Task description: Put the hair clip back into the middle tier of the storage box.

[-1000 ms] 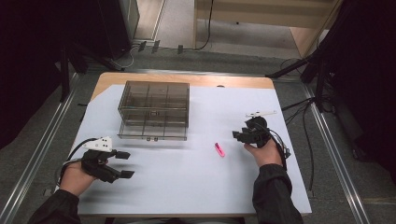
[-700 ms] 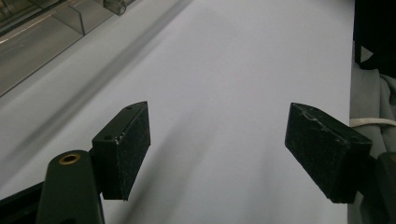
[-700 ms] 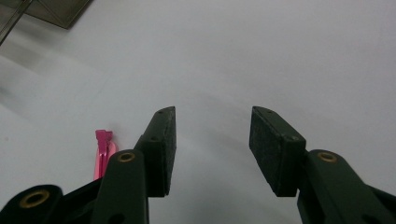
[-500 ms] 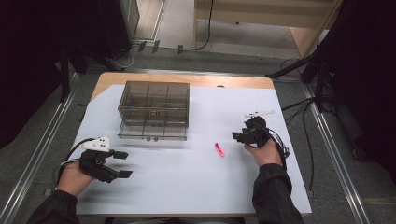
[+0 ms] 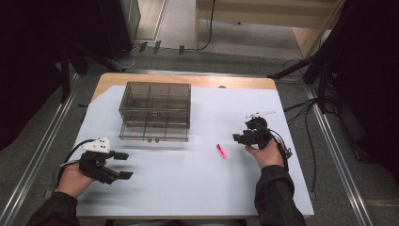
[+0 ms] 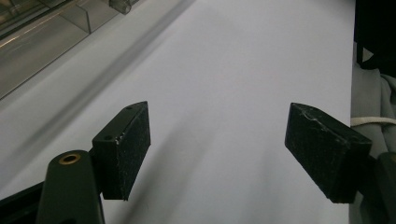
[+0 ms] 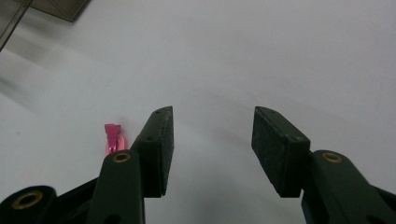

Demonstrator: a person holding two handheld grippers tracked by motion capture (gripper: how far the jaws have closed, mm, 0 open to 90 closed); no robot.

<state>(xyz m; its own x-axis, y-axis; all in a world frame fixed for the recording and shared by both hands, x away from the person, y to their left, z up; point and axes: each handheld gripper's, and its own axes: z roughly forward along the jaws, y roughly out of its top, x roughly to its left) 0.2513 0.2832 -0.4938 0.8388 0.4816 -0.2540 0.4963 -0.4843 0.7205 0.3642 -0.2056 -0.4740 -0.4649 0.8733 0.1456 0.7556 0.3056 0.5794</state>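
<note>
The right tool [image 5: 239, 137] rests low over the white sheet on the counter [image 5: 291, 188], its jaws apart with nothing between them; they have just been opening wider. The small pink clip [image 5: 220, 150] lies flat on the sheet just left of and slightly nearer than that tool, well apart from the smoky transparent drawer box [image 5: 155, 112] standing at the far left. In the right gripper view the pink clip [image 7: 113, 138] sits outside the left jaw, beside it rather than in the gap, so closing now would catch nothing.

To do the pickup well, the person would probably need to shift the right tool sideways toward the clip until it lies centred between the two pads, then lower until the pad tips almost brush the sheet. The clip is small and low, so the pads should meet it across its narrow width; a grip along its length risks flicking it away. A slow close seems wise, since a light plastic piece may skid on smooth paper.

The left tool [image 5: 123, 165] lies at the near left, jaws apart and empty, the left tool [image 6: 219, 154] facing bare sheet. It could stay clear until the drawer box needs steadying.
</note>
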